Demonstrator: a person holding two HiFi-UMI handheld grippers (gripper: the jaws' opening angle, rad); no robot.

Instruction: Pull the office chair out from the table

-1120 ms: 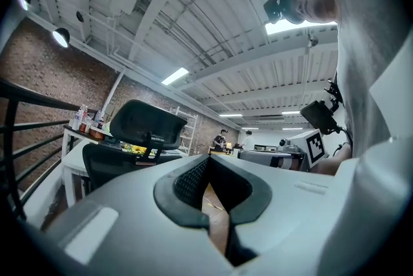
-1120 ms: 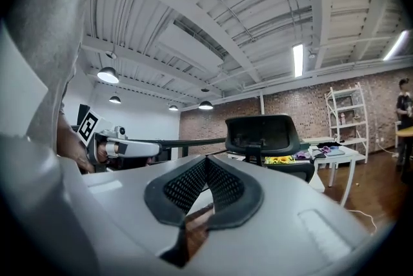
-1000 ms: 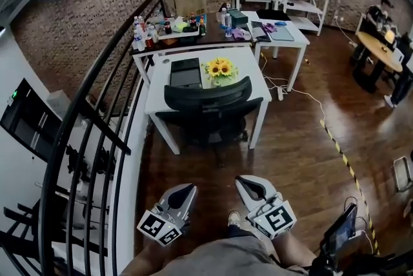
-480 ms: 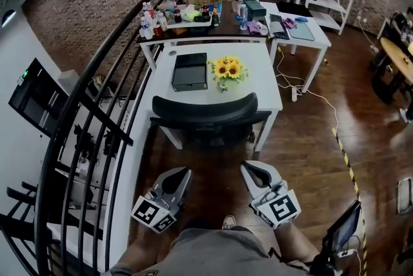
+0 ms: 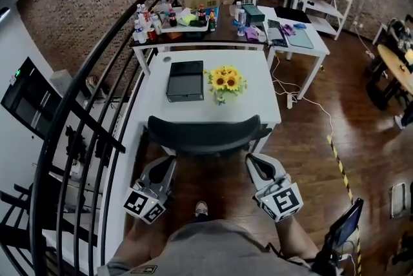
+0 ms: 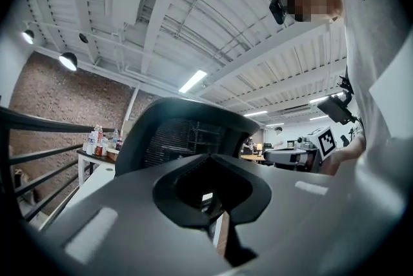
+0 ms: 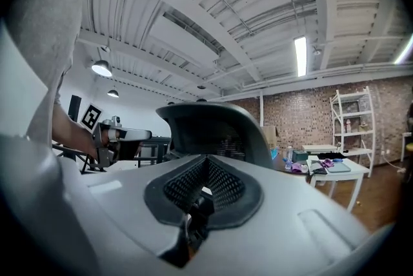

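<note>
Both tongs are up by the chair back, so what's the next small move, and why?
Probably open both tongs and ease them onto the top edge of the office chair. The left tongs and right tongs are shut with nothing between them, close behind the chair back, and the chair sits tucked under the white table; shut, they cannot grip it to pull.

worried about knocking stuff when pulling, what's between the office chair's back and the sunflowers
Nothing but a bare stretch of the white table lies between the office chair and the sunflowers; the head view shows it.
</note>
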